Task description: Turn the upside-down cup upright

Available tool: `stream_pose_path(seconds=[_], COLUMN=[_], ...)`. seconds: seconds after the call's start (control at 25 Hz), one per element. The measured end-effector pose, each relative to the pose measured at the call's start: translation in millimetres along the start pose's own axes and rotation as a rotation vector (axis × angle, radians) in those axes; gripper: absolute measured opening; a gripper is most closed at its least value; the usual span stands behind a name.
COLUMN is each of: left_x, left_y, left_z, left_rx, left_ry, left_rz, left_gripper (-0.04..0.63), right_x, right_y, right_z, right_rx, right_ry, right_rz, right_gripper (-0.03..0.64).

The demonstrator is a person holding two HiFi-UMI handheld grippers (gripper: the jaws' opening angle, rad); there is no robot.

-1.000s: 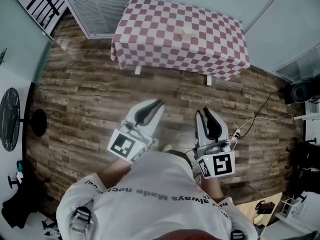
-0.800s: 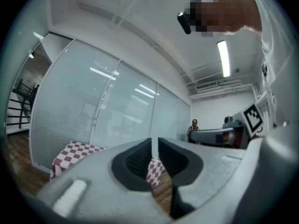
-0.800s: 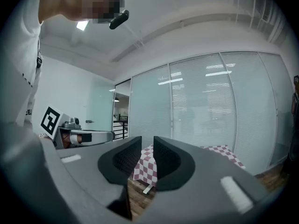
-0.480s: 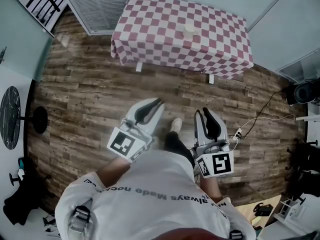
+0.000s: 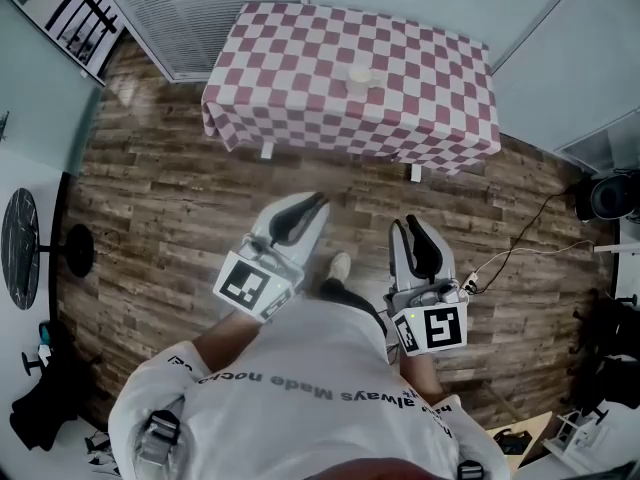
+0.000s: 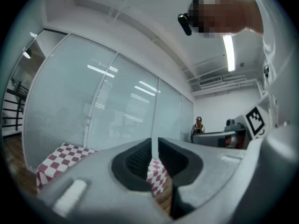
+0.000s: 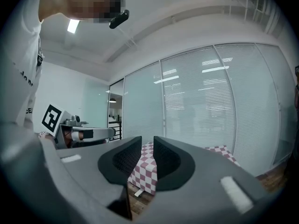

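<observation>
A small pale cup (image 5: 361, 75) sits on the checked table (image 5: 290, 98).

Cup (image 5: 361, 75): one.
Table with checked cloth (image 5: 290, 63): one.
Table legs in view: two, the left leg (image 5: 268, 150) and the right leg (image 5: 415, 172).
Grippers: two, the left gripper (image 5: 320, 206) and the right gripper (image 5: 408, 224).
Marker cubes: two, the left cube (image 5: 250, 286) and the right cube (image 5: 433, 329).
Round black side table (image 5: 20, 233): one.
Shoe (image 5: 340, 265) in view: one.
</observation>
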State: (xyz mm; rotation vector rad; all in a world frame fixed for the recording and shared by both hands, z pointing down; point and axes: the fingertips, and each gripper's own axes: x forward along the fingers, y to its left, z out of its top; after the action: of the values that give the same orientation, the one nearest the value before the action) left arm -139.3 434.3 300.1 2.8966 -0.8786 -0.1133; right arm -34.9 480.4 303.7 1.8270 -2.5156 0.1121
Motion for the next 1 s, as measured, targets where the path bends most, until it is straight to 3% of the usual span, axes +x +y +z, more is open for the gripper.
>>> stream_pose_path(seconds=[0.44, 1.0], left_x=[110.3, 153.5], left_y=[1.9, 32.9], left_z=[-3.0, -9.1], left_rx=[0.002, -0.005], left_ry=[-0.006, 0.0], left_rz=[0.042, 0.091], left_gripper=[0.046, 0.046], right_x=[25.3, 69.7], right_y=[-110.9, -143.2], right_z=[9.4, 10.8], right_rx=[-0.004, -0.001], right_ry=[-0.004, -0.003], right_rz=[0.019, 0.07], right_gripper=[0.08, 0.08])
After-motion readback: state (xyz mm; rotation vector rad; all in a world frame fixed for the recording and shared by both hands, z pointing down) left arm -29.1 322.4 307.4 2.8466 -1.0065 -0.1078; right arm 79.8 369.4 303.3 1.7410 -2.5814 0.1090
